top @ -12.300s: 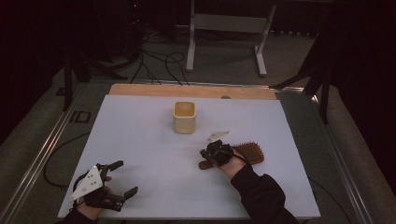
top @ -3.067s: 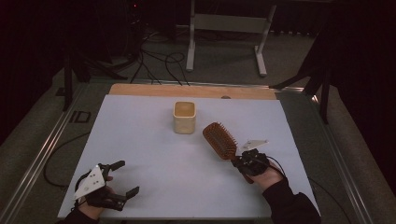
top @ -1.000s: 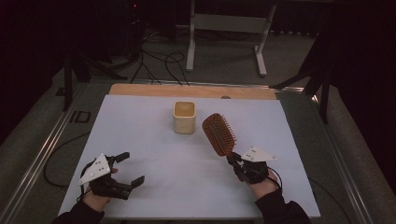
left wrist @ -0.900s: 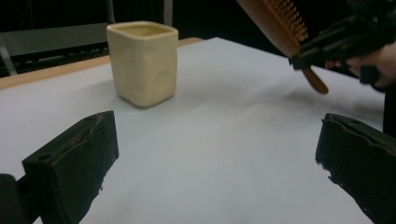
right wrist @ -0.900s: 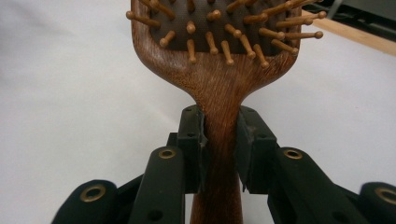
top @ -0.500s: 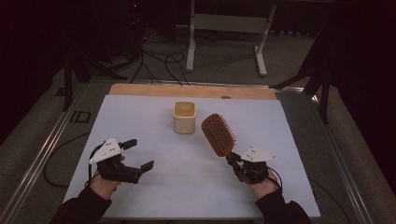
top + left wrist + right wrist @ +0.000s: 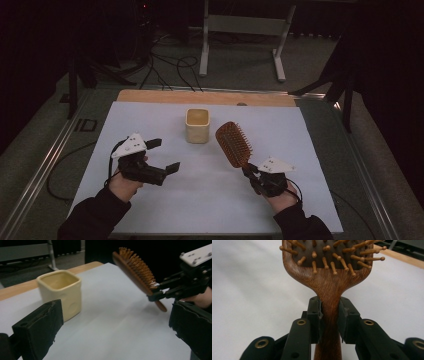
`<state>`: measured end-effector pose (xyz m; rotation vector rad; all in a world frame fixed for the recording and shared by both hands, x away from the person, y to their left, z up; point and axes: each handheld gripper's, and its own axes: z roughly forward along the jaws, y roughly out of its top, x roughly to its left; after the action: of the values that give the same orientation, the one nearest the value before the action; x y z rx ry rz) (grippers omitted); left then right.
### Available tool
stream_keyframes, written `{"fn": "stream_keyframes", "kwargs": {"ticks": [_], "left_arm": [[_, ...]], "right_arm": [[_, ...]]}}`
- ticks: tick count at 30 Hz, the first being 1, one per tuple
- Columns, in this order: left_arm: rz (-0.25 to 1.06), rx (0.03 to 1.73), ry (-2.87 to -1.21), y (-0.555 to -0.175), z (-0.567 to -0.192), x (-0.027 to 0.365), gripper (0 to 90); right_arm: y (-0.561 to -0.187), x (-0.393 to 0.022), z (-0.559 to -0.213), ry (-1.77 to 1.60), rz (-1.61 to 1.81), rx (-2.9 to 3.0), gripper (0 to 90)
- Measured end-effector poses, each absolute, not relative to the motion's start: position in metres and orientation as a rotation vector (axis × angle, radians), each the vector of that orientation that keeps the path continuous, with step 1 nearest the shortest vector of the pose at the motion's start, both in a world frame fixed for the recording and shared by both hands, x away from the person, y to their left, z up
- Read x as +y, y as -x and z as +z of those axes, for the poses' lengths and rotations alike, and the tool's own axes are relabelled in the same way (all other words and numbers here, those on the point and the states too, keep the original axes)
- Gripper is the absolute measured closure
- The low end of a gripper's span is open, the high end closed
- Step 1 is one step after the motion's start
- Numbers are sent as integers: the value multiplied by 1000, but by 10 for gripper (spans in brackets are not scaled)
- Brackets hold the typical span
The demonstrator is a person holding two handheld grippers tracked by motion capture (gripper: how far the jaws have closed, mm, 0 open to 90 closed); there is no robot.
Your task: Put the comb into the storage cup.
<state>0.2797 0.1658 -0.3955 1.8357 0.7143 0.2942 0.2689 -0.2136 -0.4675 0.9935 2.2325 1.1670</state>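
Note:
A wooden paddle hairbrush (image 7: 233, 144) is held up off the white mat, tilted with its head toward the far left. My right gripper (image 7: 251, 173) is shut on the brush's handle (image 7: 329, 315), its two pads pressing on either side of the neck. A cream square cup (image 7: 197, 125) stands upright at the mat's middle, just left of the brush head. My left gripper (image 7: 163, 156) hovers above the mat at the left, open with nothing between its jaws. In the left gripper view the cup (image 7: 61, 292) and the hairbrush (image 7: 136, 271) lie ahead of the wide-apart jaws.
The white mat (image 7: 210, 200) covers a table with a wooden strip (image 7: 205, 97) along its far edge. Metal rails (image 7: 45, 165) run down both sides. Cables and a metal stand (image 7: 240, 30) are on the floor beyond.
My left gripper has risen and moved inward toward the cup, from the mat's near-left corner. The right gripper and the brush have stayed where they were.

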Motion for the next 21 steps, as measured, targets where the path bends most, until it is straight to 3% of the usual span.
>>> {"fn": "stream_keyframes", "kwargs": {"ticks": [15,21], "left_arm": [[139,781,-1781,-306,-373,125,1],[4,810,-1751,-317,-377,105,1]], "right_arm": [[-269,-213,-466,-988,1169,2242,736],[-268,-213,-466,-982,1169,2236,736]]}}
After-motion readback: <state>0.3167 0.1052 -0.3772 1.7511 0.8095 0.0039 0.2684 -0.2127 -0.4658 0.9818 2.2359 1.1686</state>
